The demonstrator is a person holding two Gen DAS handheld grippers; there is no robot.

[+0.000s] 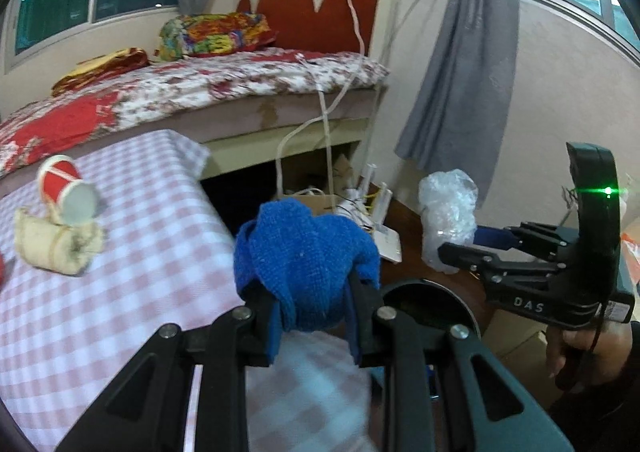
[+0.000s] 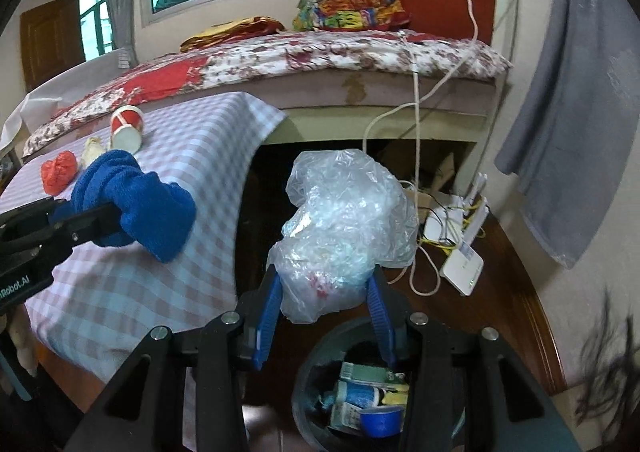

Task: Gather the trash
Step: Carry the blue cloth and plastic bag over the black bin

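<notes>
My left gripper (image 1: 312, 316) is shut on a crumpled blue cloth (image 1: 304, 252), held at the checked table's right edge; the same blue cloth (image 2: 136, 203) shows at the left of the right wrist view. A crumpled clear plastic bag (image 2: 344, 228) is clamped in my right gripper (image 2: 324, 304), which hangs over the round dark bin (image 2: 316, 356) holding several pieces of trash. In the left wrist view the plastic bag (image 1: 448, 211) and right gripper (image 1: 460, 248) sit to the right, above the bin (image 1: 424, 292). On the table lie a red-and-white paper cup (image 1: 68, 187), a beige wad (image 1: 56, 244) and a red crumpled piece (image 2: 59, 171).
The table with a pink checked cloth (image 1: 120, 292) stands against a bed (image 1: 200, 91) with a floral cover. White cables (image 2: 416, 123) hang down to a white router (image 2: 460, 260) on the dark wooden floor. A grey curtain (image 2: 576, 111) hangs at the right.
</notes>
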